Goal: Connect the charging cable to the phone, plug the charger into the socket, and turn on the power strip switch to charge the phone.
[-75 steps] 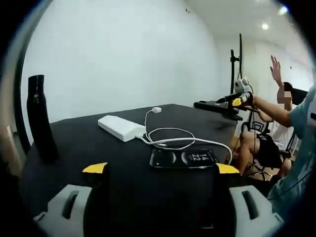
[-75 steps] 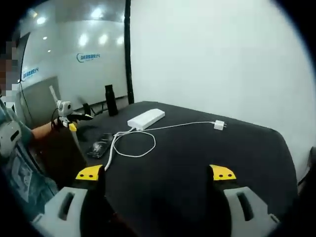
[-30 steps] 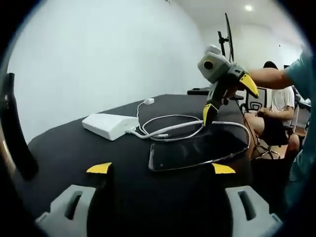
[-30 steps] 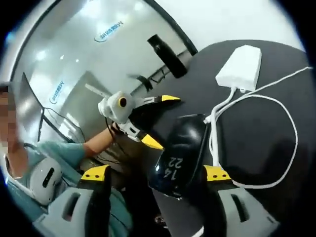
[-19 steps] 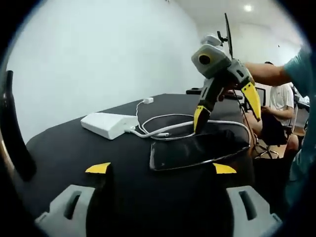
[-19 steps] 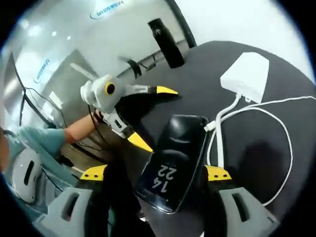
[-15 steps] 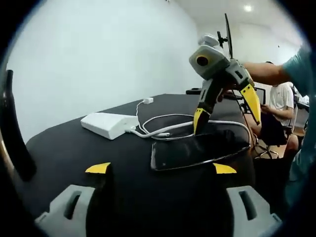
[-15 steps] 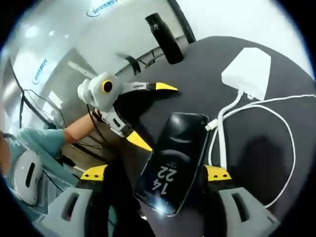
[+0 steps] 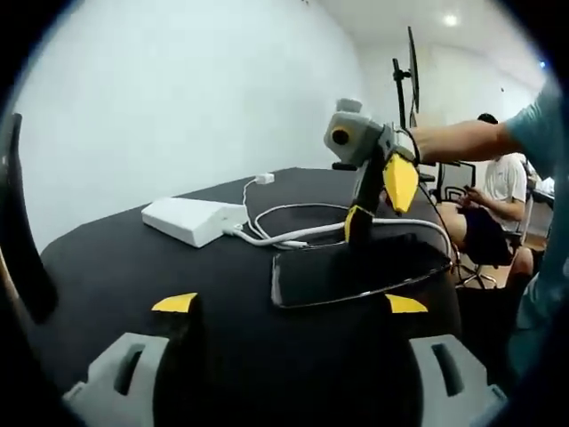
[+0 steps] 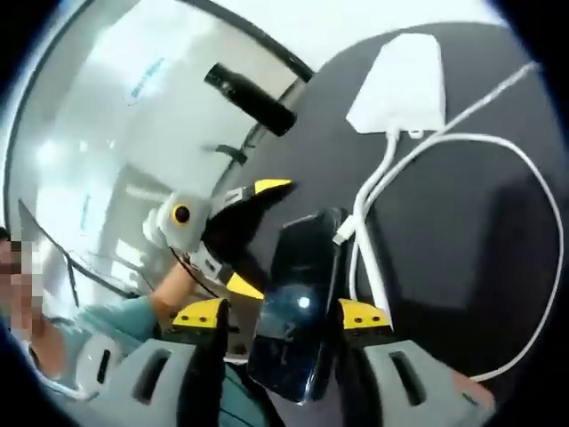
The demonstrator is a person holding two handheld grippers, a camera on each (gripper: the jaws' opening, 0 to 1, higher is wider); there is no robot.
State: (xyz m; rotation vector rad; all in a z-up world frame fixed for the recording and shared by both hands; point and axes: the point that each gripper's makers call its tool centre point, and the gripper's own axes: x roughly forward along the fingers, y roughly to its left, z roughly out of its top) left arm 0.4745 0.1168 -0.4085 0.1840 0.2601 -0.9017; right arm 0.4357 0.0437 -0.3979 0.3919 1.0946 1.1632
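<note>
The right tongs straddled the slick, rigid phone by its long edges near the surface's edge; the left tongs gaped wide.

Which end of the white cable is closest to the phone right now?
The small connector end, lying beside the phone's top edge near the right gripper. The other end, the white charger plug, lies far back on the black table, beyond the power strip.

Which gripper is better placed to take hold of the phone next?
Right. The right gripper already has its open jaws either side of the phone; the left gripper sits back from the phone's near edge.
</note>
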